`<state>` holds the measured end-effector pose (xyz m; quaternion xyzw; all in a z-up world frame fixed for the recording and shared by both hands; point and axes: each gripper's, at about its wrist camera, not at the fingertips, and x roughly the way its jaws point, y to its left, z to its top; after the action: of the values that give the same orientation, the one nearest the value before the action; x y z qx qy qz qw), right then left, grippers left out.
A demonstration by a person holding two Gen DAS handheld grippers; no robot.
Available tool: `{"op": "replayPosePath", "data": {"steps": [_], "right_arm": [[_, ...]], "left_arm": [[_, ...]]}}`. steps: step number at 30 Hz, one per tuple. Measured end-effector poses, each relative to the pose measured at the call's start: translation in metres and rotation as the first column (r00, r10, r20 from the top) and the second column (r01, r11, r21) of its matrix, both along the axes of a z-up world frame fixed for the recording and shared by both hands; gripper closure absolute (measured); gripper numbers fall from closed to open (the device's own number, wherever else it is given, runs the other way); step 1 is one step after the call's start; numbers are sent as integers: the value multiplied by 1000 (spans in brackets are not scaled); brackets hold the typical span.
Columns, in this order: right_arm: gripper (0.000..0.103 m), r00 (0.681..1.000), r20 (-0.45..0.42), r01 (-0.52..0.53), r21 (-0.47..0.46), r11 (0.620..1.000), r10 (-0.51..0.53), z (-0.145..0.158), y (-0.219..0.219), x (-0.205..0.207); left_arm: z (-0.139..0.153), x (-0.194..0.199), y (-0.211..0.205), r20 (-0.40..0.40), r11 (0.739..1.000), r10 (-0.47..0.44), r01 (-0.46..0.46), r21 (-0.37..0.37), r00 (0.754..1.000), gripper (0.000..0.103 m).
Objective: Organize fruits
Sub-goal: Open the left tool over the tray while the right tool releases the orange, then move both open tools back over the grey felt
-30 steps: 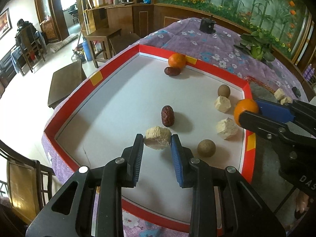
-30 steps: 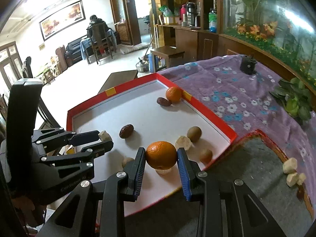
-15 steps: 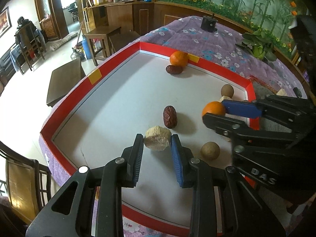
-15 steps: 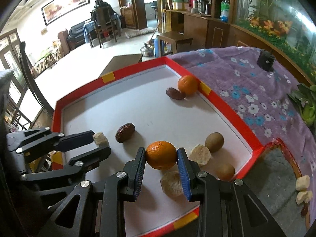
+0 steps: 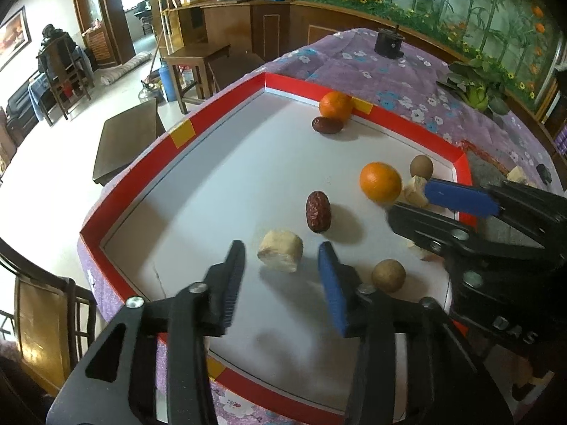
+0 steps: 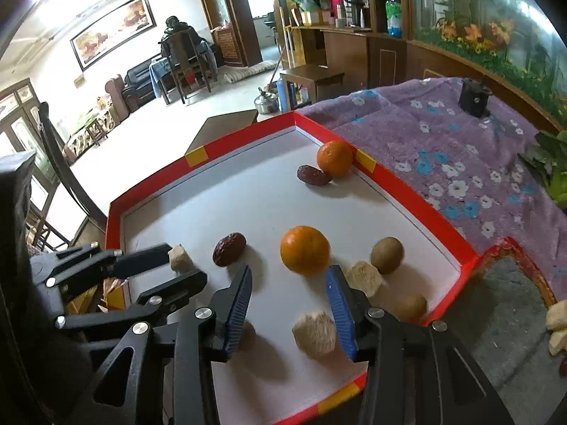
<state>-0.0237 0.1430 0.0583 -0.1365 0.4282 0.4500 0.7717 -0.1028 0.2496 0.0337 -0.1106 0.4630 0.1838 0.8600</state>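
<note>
Both tools' jaws were opening. The left tool (image 5: 281,269) stood around a pale chunk (image 5: 280,251) lying on the tray (image 5: 141,173), pads clear. The right tool (image 6: 288,294) flanked an orange (image 6: 304,249) resting there, untouched.

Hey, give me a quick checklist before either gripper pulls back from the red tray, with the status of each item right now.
1. Left gripper clear of the pale chunk: ok, jaws opening, gaps on both sides.
2. Right gripper clear of the near orange: ok, jaws opening, pads not pressing on it.
3. Near orange settled on the tray floor: ok, shadow beneath it; whether it will roll, cannot tell.
4. Pale chunk resting flat: ok.
5. Fruits grouped by kind: not ok, the far orange sits by the far rim with a red date, apart from the near orange.
6. Grippers clear of each other: ok.
</note>
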Motion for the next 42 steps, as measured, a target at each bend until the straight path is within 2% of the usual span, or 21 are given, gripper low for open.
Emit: {"op": "replayPosePath", "data": {"steps": [2, 8, 30, 42], "right_arm": [[59, 1000, 2, 16, 13, 1000, -16, 4, -11, -1], [56, 996, -12, 91, 64, 994, -90, 10, -49, -6], [53, 968, -25, 250, 53, 967, -249, 4, -151, -26], [52, 921, -44, 388, 40, 921, -387, -5, -226, -20]], "left_arm": [[4, -1, -3, 15, 1000, 3, -3, 16, 1000, 51], [12, -2, -16, 34, 998, -7, 5, 57, 999, 51], [23, 17, -91, 52, 991, -130, 128, 40, 990, 51], [26, 37, -147, 46, 971, -237, 235, 42, 970, 51]]}}
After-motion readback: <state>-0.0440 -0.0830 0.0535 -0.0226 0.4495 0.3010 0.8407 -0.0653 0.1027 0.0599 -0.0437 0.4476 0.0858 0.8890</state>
